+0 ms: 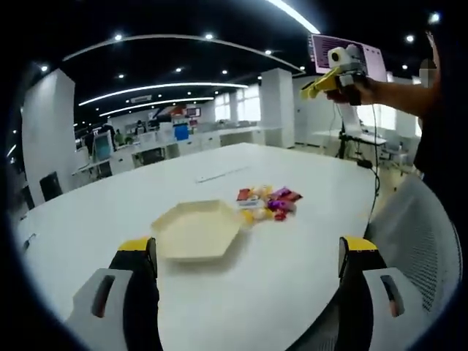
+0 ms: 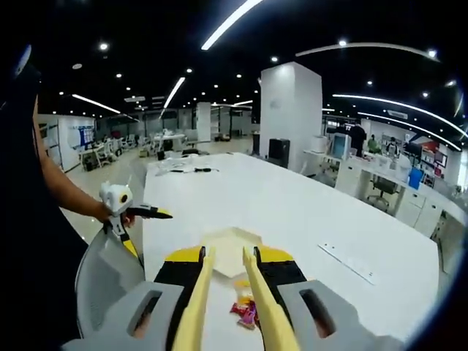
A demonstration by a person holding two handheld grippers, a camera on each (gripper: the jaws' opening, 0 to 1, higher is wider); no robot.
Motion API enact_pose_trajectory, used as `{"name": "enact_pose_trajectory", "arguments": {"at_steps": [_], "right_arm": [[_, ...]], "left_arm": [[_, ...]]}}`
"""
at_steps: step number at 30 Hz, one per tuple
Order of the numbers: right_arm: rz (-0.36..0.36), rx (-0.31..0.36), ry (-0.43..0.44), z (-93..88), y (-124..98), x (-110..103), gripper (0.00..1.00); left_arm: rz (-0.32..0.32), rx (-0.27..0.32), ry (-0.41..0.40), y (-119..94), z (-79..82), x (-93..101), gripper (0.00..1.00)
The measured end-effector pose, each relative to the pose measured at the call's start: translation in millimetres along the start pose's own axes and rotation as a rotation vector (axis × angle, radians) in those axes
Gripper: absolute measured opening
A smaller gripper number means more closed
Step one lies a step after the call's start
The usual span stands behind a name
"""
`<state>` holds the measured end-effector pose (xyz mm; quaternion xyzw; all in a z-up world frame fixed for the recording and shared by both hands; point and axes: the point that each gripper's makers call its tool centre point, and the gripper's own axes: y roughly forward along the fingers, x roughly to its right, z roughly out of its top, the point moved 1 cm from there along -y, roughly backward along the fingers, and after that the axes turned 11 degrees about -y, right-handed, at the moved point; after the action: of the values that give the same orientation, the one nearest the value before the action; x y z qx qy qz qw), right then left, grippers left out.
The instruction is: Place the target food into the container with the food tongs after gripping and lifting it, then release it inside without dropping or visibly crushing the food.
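Left gripper (image 1: 245, 267): held low over the near edge of the white table (image 1: 292, 278), its two black-and-yellow jaws set wide apart and empty; it faces across the table toward the tray and the food.

Right gripper (image 2: 227, 292): raised above the table, jaws narrowed onto a pair of yellow food tongs (image 2: 227, 307); the tongs' two arms run forward along the jaws, close together but not touching, their long axis pointing toward the tray (image 2: 232, 248).

The left gripper view shows the right gripper (image 1: 340, 73) held high by a hand at upper right, plus the whole cream hexagonal tray (image 1: 196, 230) and a heap of wrapped sweets (image 1: 267, 203) just beside its right edge.

The right gripper view shows the left gripper (image 2: 121, 208) in a hand at the table's left edge; a chair (image 2: 106, 281) stands below it; a few sweets (image 2: 245, 311) lie between the tong arms, on the table, outside the tray.
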<state>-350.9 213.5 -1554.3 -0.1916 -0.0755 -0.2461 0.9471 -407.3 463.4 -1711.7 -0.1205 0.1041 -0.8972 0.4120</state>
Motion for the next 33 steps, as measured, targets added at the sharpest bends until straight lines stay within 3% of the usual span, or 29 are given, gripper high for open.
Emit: {"name": "enact_pose_trajectory", "arguments": {"at_steps": [4,8,20,33], "right_arm": [[-0.014,-0.015,0.002,-5.0,4.2,-2.2,0.26],[-0.029,-0.034,0.012,-15.5,9.6,-4.7,0.25],[-0.043,-0.069,0.025,-37.3,24.4,-9.7,0.26],[-0.064,-0.149,0.052,-93.6,65.3,-12.7,0.26]], "left_arm": [[0.012,0.02,0.014,2.9,-0.1,1.5,0.99],[-0.005,-0.024,0.063,8.5,-12.2,6.1,0.99],[-0.027,-0.047,0.036,9.7,-17.5,9.2,0.99],[0.028,-0.062,0.017,5.8,-23.6,-8.5,0.99]]}}
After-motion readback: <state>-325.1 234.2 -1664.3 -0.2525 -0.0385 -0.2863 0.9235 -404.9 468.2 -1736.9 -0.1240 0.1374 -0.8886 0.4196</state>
